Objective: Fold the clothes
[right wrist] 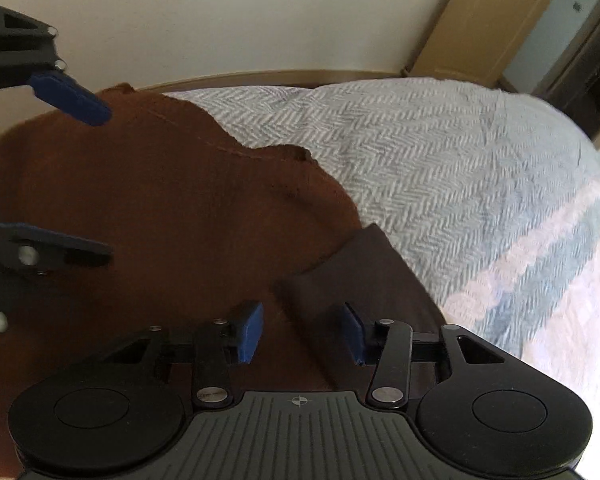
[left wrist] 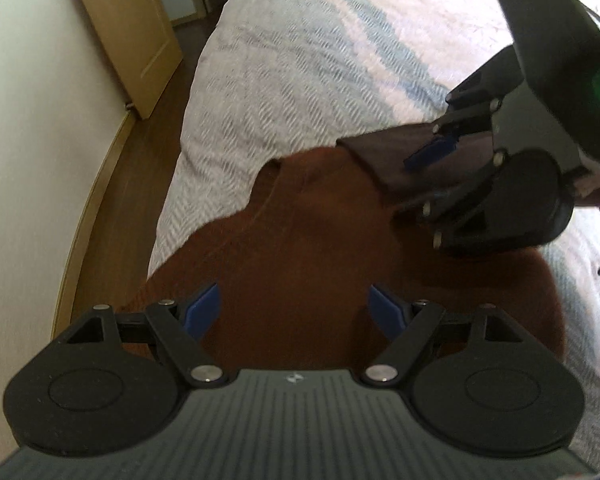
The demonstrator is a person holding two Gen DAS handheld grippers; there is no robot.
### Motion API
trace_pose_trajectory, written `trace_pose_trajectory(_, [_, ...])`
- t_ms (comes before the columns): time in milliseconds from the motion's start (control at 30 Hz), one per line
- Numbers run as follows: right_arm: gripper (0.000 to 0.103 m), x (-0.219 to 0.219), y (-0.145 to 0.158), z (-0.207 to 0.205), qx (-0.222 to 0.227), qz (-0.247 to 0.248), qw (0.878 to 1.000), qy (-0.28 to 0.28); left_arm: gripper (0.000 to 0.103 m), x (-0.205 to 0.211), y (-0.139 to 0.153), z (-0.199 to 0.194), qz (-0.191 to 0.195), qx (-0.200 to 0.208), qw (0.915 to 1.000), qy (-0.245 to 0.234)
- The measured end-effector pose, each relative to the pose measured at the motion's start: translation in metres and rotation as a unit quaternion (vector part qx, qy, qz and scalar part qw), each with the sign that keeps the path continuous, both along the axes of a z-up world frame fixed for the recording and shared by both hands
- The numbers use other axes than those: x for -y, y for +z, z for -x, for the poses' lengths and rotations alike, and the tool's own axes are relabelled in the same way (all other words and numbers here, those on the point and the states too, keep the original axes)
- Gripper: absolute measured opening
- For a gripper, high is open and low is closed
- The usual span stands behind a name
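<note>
A rust-brown garment point(left wrist: 300, 248) lies on the bed, also in the right wrist view point(right wrist: 160, 208). A darker brown cuff or band point(left wrist: 384, 156) sticks out at its far right edge, also in the right wrist view point(right wrist: 352, 280). My left gripper point(left wrist: 296, 308) is open above the garment's near part, holding nothing. My right gripper point(right wrist: 302, 332) is open with its blue pads on either side of the dark cuff, not closed on it. It shows in the left wrist view point(left wrist: 420, 176) over the cuff. The left gripper shows at the left of the right wrist view point(right wrist: 96, 180), open.
The bed has a grey-white herringbone cover point(left wrist: 284, 80) with blue and pink stripes point(right wrist: 540, 248). A white wall point(left wrist: 32, 120), a wooden door point(left wrist: 132, 28) and dark wood floor point(left wrist: 140, 168) lie to the left of the bed.
</note>
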State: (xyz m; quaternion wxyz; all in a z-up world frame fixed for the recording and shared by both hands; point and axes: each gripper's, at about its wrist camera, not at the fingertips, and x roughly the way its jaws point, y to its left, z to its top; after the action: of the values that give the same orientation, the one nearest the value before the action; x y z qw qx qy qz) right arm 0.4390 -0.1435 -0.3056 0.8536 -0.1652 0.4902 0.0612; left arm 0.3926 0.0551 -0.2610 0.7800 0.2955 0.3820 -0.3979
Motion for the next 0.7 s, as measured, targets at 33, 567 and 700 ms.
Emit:
trace_pose_trajectory(33, [0.007,0.004,0.002,-0.001,0.005,-0.007,1.000,-0.007,0.078,-0.001,0.001,0.001,-0.001,0.000,1.0000,0.001])
trace_pose_trajectory(567, [0.003,0.261,0.212,0.178,0.303,-0.191,0.868,-0.344,0.078,0.136,0.053,0.103,0.041,0.028,0.9858,-0.161])
trace_pose_trajectory(700, [0.003,0.342,0.259,0.337,0.406,-0.138,0.776,-0.462,0.078,0.185,0.066,0.161,0.052,0.031,0.9788,-0.196])
